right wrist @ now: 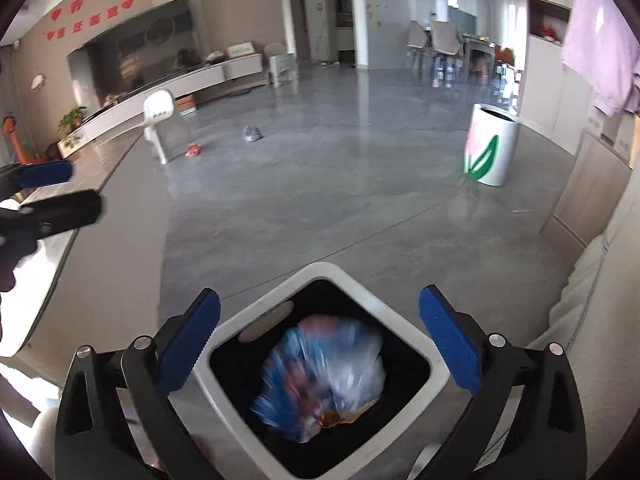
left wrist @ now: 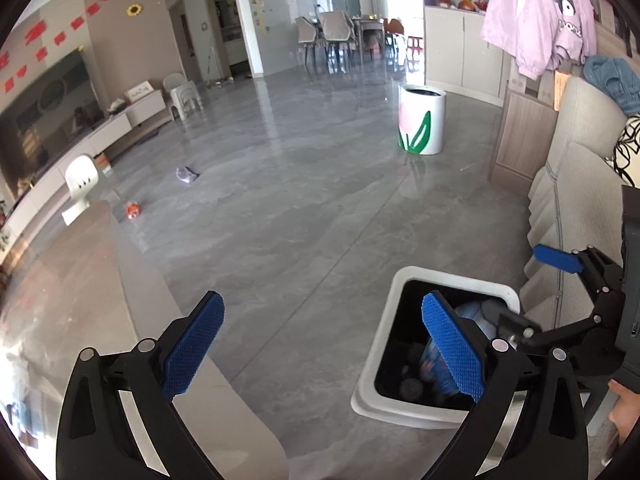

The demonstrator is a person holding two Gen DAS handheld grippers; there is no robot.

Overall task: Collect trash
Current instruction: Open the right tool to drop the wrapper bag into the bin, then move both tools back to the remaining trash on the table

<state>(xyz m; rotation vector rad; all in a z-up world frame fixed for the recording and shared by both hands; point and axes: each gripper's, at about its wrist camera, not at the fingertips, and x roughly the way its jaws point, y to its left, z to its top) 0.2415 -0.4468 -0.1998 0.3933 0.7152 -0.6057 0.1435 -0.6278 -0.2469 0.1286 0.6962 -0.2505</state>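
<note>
White bin holds a blurred plastic bag; tulip bin at 1 o'clock; both grippers' jaws spread, empty

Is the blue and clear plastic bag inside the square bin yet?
Inside. The plastic bag sits blurred within the square bin, below the open right claw.
</note>
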